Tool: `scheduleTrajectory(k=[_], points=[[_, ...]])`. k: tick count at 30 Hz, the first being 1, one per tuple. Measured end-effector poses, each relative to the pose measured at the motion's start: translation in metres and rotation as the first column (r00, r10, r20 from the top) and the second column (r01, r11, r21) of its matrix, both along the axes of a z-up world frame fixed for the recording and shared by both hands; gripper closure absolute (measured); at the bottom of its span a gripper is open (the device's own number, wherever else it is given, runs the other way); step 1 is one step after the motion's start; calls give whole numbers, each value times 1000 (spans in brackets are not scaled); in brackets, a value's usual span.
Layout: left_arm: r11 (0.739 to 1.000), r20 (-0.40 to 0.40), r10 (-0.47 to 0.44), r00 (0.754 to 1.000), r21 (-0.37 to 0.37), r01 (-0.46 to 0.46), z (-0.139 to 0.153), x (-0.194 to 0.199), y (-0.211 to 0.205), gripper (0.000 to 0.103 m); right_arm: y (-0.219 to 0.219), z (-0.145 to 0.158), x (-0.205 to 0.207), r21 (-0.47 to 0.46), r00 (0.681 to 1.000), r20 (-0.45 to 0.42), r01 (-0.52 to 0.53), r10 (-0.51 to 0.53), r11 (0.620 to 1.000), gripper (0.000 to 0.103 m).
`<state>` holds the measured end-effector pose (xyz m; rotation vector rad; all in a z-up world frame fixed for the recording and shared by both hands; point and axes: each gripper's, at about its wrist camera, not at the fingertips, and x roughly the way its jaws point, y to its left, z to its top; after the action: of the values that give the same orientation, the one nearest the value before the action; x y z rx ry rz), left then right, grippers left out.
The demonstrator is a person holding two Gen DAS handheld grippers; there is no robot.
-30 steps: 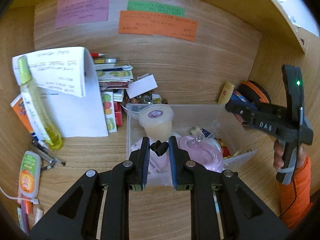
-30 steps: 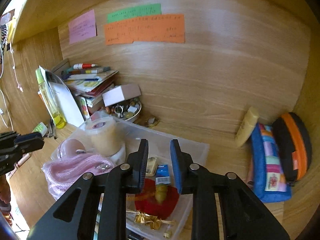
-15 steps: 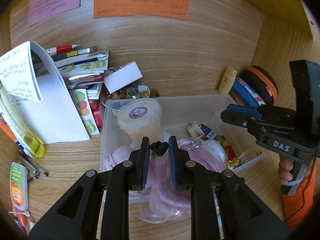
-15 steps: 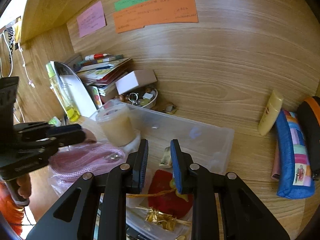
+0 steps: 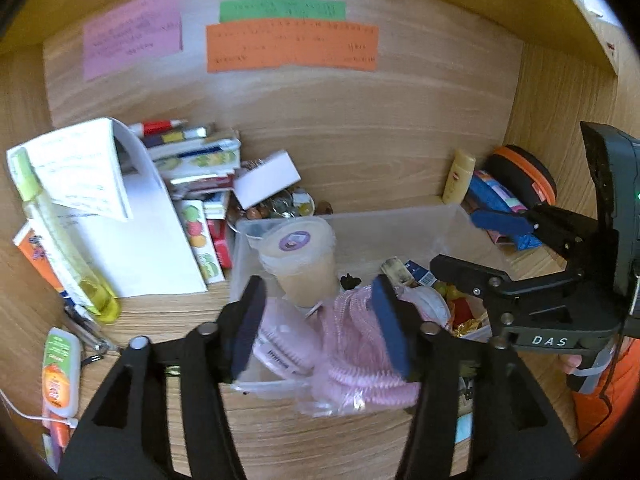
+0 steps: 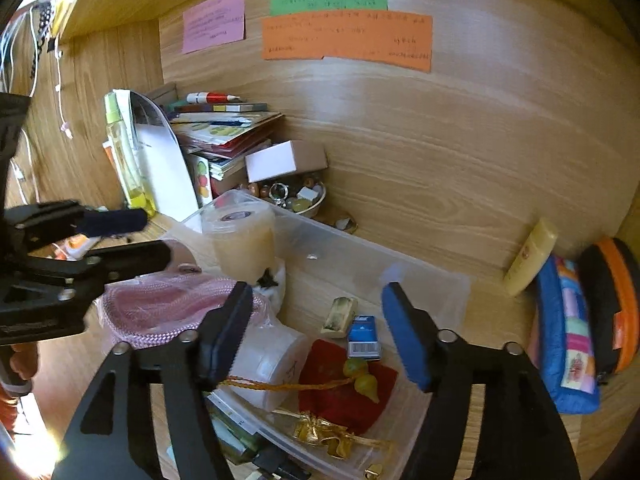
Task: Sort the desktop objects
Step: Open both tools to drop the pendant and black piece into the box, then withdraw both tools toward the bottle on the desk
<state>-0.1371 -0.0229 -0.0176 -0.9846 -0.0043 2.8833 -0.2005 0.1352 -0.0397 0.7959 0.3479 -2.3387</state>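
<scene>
A clear plastic bin (image 5: 360, 216) (image 6: 340, 236) on the wooden desk holds a lidded jar (image 5: 298, 256) (image 6: 240, 236), a pink mesh bundle (image 5: 352, 344) (image 6: 168, 308), a red pouch (image 6: 344, 392) and a small blue box (image 6: 362, 336). A small black clip (image 5: 351, 280) (image 6: 266, 280) lies in the bin beside the jar. My left gripper (image 5: 320, 320) (image 6: 152, 236) hovers over the bin's near side; its jaws are opening with nothing pressed between them. My right gripper (image 6: 316, 332) (image 5: 456, 244) hangs over the bin's right half, its jaws also opening and empty.
A book stack (image 5: 196, 160), curled white paper (image 5: 132, 240) and a yellow-green bottle (image 5: 60, 236) stand at the left. A trinket bowl (image 6: 300, 200) and white box (image 6: 284, 160) sit behind the bin. A lotion bottle (image 6: 528, 256), blue case (image 6: 568, 332) and orange-black case (image 6: 612, 300) crowd the right.
The left jaws have spread and let go of the small black clip, which now lies in the bin by the jar. The right jaws have spread wide too.
</scene>
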Motion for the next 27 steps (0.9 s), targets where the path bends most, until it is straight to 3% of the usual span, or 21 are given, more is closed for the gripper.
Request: scheduleTrajectory(k=[2, 8, 10, 12, 27], points=[[1000, -19, 7, 1000, -3, -7, 4, 7, -2, 38, -1, 6, 8, 18, 999, -43, 32, -31, 999, 18], [1000, -50, -3, 999, -1, 3, 10, 30, -2, 24, 9, 24, 32, 26, 987, -126, 102, -98, 994, 9], [1000, -58, -4, 998, 3, 4, 9, 39, -3, 11, 17, 27, 40, 21, 983, -138, 127, -123, 992, 8], [1000, -63, 8, 998, 12, -7, 6, 48, -4, 6, 25, 26, 49, 19, 980, -140, 143, -139, 989, 8], [995, 52, 48, 997, 88, -53, -48, 77, -3, 6, 58, -28, 94, 26, 989, 13, 149, -149, 989, 11]])
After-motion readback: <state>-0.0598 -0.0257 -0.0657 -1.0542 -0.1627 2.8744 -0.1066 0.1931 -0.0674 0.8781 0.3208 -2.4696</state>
